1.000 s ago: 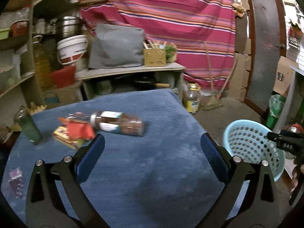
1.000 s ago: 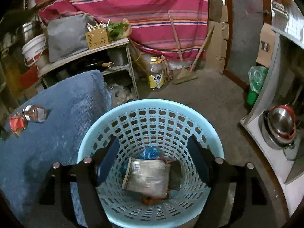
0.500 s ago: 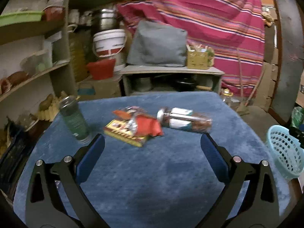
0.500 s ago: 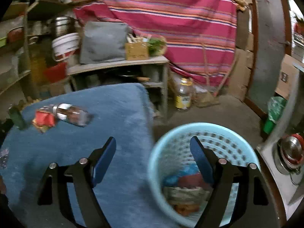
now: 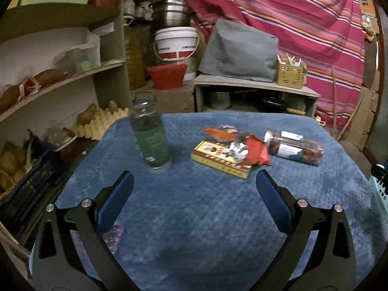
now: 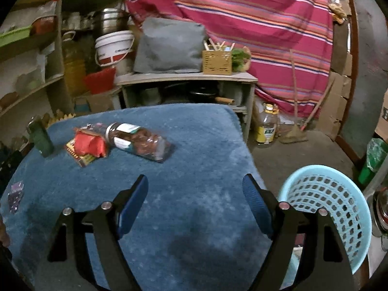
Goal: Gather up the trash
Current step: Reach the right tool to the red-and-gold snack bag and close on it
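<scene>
both grippers, left gripper (image 5: 194, 186) and right gripper (image 6: 195, 191), agape, empty above blue table (image 5: 194, 218)

on the table (image 5: 206, 218), upright bottle (image 5: 151, 138) at left, box (image 5: 222, 158) under wrapper (image 5: 254, 151) beside it, lying jar (image 5: 294, 146) right, basket (image 6: 339, 208) off the table's right edge.

I was in a cramped home storeroom or pantry. Left of the blue-covered table (image 5: 218, 218) stood wooden shelves (image 5: 60, 80) with potatoes, egg trays (image 5: 99, 121) and an oil jug (image 5: 134, 58). Behind the table sat stacked steel pots (image 5: 169, 14), a white bucket (image 5: 175, 43) and a striped cloth (image 6: 254, 24); right of it, a broom (image 6: 294, 111) and cardboard boxes (image 6: 337, 101).
</scene>
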A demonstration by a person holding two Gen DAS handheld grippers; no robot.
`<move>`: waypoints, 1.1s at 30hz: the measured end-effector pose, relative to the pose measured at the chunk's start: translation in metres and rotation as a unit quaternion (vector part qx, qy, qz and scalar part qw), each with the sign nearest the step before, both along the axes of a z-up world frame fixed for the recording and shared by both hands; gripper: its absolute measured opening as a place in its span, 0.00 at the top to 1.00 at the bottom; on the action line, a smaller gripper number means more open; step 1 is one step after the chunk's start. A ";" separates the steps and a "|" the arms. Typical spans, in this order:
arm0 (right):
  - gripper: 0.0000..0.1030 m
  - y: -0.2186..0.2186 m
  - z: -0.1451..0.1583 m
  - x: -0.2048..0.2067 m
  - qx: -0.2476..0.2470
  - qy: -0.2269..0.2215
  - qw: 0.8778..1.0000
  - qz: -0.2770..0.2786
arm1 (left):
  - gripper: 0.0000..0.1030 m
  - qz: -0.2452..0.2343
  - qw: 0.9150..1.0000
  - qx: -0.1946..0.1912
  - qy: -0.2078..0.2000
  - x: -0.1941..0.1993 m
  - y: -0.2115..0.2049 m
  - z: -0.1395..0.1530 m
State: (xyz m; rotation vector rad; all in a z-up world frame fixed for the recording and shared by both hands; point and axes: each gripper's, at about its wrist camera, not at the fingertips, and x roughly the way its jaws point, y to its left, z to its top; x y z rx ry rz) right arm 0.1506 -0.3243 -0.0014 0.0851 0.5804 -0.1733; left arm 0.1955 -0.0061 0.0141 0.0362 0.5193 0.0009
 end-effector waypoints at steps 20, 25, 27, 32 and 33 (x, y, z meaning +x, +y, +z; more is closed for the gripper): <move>0.23 0.047 -0.019 0.048 -0.004 0.024 1.000 0.013 | 0.05 0.068 0.997 -0.036 0.030 0.028 0.067 -0.017; 0.23 0.068 -0.019 0.061 -0.010 0.026 0.999 0.028 | 0.05 0.074 0.996 -0.036 0.035 0.035 0.072 -0.019; 0.23 0.077 -0.020 0.069 -0.011 0.030 0.999 0.036 | 0.05 0.080 0.996 -0.026 0.030 0.040 0.073 -0.018; 0.24 0.106 -0.018 0.094 -0.029 0.038 0.997 0.066 | 0.05 0.084 0.996 -0.026 0.029 0.053 0.083 -0.018; 0.23 0.114 -0.016 0.102 -0.037 0.038 0.996 0.076 | 0.05 0.086 0.996 -0.023 0.030 0.055 0.085 -0.018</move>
